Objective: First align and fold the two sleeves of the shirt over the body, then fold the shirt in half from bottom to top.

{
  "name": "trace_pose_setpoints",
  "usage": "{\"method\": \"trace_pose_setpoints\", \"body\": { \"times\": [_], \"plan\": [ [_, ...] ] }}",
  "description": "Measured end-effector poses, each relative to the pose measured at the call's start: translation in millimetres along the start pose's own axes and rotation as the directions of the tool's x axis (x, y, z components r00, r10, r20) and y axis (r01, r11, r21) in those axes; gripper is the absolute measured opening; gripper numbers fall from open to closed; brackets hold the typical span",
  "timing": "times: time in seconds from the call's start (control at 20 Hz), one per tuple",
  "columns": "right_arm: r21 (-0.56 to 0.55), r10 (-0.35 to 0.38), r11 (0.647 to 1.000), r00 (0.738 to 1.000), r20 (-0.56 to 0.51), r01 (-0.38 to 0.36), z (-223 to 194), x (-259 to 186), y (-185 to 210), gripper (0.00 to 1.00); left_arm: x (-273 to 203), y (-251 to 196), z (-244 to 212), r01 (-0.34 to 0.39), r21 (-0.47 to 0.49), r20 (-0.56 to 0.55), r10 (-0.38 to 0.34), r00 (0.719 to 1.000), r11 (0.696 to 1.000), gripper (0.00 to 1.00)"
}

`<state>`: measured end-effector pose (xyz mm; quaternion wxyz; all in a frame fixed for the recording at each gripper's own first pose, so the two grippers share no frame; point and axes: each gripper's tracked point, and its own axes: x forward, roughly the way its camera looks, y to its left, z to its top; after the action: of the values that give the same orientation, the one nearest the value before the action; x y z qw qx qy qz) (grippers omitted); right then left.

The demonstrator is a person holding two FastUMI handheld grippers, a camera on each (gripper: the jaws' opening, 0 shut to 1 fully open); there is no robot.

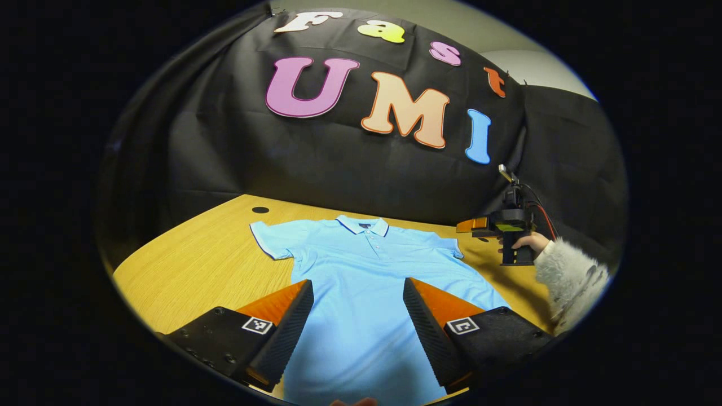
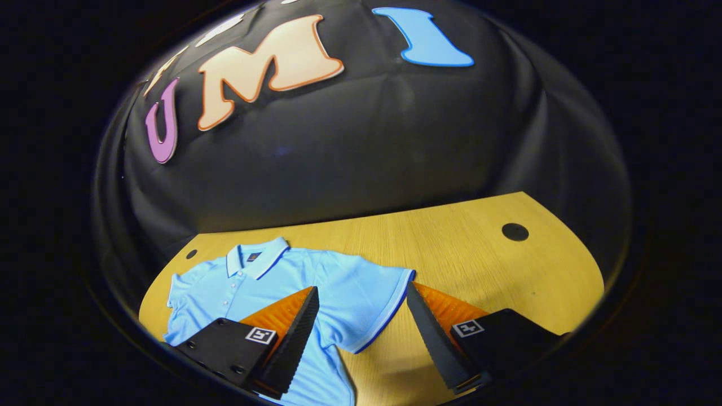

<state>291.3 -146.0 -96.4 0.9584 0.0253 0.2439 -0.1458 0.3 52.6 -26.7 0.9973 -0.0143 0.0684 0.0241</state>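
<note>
Left gripper view: shirt (image 1: 361,270) flat on desk (image 1: 197,270), left hand-held gripper (image 1: 358,321) apart, sleeved hand (image 1: 527,242) at right. Right gripper view: right hand-held gripper (image 2: 361,332) apart over sleeve (image 2: 366,304), lower centre.

Plenty of bare wooden table (image 2: 479,254) to the right of the polo shirt (image 2: 316,293), nothing lying there but a round cable hole (image 2: 515,232) near the back edge. In the left gripper view there's another open strip of wood left of the shirt, with a second hole (image 1: 260,210). The black cloth wall (image 1: 338,169) closes off the back right behind the collar. The right gripper (image 1: 479,225) hangs just beside the shirt's far sleeve (image 1: 451,248), so that corner is crowded.
</note>
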Motion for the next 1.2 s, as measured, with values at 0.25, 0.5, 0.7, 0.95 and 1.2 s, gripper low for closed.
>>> {"method": "trace_pose_setpoints", "body": {
  "times": [0.25, 0.5, 0.7, 0.95, 1.2],
  "plan": [
    [-0.024, -0.009, 1.000, 0.998, -0.059, 0.008, -22.1, 21.1, 0.4, 0.92, 6.7, 6.7, -11.0, -0.007, -0.020, -0.030, 0.007, 1.000, 1.000, 0.96],
    [-0.036, -0.028, 0.999, 0.995, -0.098, 0.024, -38.3, 30.0, 0.8, 0.94, 5.4, 9.8, -9.0, -0.015, -0.022, -0.033, 0.014, 0.999, 1.000, 0.96],
    [-0.051, -0.023, 0.999, 0.996, -0.085, 0.018, -38.2, 34.3, 1.3, 0.86, 6.6, 9.8, -10.2, -0.015, -0.022, -0.034, 0.014, 0.999, 1.000, 0.96],
    [-0.148, -0.027, 0.989, 0.997, -0.067, 0.016, -35.8, 31.5, -0.9, 0.53, 7.0, 9.1, -11.8, -0.012, -0.029, -0.041, 0.010, 0.999, 1.000, 0.96],
    [-0.144, -0.012, 0.990, 0.997, -0.078, 0.001, -43.2, 33.0, 7.5, 0.23, 4.6, 10.0, -9.8, -0.013, -0.025, -0.037, 0.012, 0.999, 1.000, 0.96]
  ]
}}
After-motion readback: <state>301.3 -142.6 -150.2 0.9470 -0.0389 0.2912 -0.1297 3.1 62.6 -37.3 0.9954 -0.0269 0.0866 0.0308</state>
